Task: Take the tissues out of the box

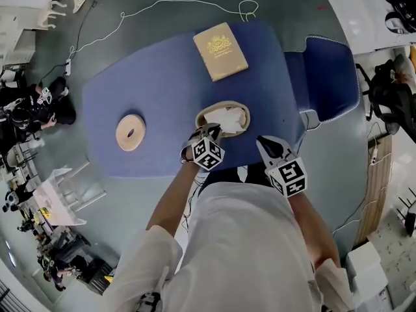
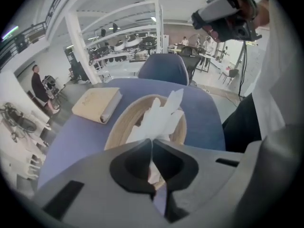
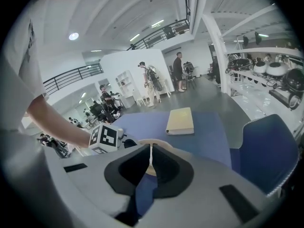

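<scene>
Left gripper [image 2: 151, 141] is pressed together on the white tissue [image 2: 161, 115], which stands up out of the round tan box [image 1: 200, 117] near the front edge of the blue table [image 1: 156, 90]. Right gripper [image 3: 151, 148] is closed on nothing, near the box. Whether one sheet or several is pinched is unclear. Recommended: lift straight up, slowly, and brace the box rim with the right gripper should it rise.
</scene>
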Demonstrator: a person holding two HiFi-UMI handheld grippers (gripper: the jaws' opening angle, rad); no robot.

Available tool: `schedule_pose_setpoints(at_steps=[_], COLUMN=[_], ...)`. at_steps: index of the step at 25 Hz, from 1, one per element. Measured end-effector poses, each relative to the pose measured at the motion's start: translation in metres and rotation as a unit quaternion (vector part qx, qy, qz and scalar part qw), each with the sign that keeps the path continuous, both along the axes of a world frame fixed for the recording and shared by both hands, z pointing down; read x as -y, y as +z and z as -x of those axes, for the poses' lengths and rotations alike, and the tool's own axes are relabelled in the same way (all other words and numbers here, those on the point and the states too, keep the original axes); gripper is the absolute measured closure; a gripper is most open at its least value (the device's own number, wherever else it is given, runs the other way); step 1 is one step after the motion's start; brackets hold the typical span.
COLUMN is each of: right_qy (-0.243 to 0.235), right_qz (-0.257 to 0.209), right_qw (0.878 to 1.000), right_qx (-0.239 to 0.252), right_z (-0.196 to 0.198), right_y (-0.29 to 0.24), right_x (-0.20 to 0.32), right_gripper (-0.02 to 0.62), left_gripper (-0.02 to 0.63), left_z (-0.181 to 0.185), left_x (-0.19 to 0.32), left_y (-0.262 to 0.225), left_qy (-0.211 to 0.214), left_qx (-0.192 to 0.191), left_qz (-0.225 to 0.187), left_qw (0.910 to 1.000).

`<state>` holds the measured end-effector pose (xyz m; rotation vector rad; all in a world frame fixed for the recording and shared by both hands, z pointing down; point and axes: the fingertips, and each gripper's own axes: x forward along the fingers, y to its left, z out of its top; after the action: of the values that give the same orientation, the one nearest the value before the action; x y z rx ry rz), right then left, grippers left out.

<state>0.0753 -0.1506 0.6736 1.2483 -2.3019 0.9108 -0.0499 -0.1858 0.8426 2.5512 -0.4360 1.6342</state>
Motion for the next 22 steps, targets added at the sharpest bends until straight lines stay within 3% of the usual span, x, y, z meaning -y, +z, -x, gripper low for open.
schedule_pose_setpoints(at_steps=[11,22], right_qy=[-0.04,-0.071], right_qz=[-0.01,-0.049], right_qw=[0.999,0.996], right_qx=[0.0,-0.008], right_z=[0.006,0.01], right_y=[-0.011,-0.032], right_x=[0.001,0.012], right_gripper=[0.557,0.557], left_gripper=[0.592,0.592], left_z=[0.007,0.029], left_x=[-0.005,-0.003], left_y=[-0.061,-0.117], left_qy=[-0.1,-0.211], left_qx=[-0.086,-0.166], left_qz=[-0.026,-0.049], left_qw=[0.9909,0.9621])
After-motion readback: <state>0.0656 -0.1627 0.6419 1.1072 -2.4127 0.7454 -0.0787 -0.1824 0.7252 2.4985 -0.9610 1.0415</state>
